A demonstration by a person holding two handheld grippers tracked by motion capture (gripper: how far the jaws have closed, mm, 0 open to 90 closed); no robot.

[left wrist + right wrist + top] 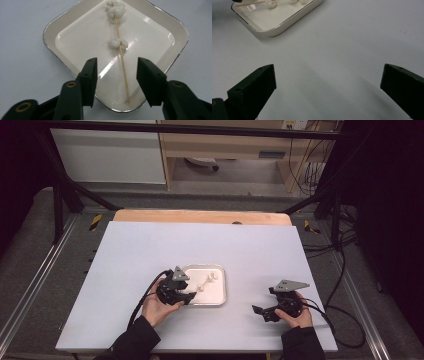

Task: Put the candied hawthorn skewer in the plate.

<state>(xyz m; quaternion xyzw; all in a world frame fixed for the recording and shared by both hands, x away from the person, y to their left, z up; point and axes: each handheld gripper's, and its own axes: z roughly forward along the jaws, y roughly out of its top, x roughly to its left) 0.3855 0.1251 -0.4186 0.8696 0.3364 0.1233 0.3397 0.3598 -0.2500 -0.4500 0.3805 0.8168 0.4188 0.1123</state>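
A shallow white tray (pixel 222 285) with a metal rim (pixel 50 32) sits on the table in front of my hands. In it lies a thin wooden skewer (pixel 123 65) threaded with white, lumpy pieces: one (pixel 117 43) at mid-length and a bigger cluster (pixel 114 8) at the far end. My left gripper (pixel 189 297) hovers over the tray's near corner. Its jaws stand apart on either side of the skewer's bare end (pixel 117 62) without pressing it. My right gripper (pixel 262 301) rests to the right of the tray, its jaws wide open over bare table (pixel 328 70).
The white tabletop (pixel 150 250) spreads wide around the tray. A wooden strip (pixel 200 216) runs along its far edge. Black frame bars and cables (pixel 340 285) stand beyond the table's right side. The tray's corner (pixel 287 25) lies far ahead-left of the right gripper.
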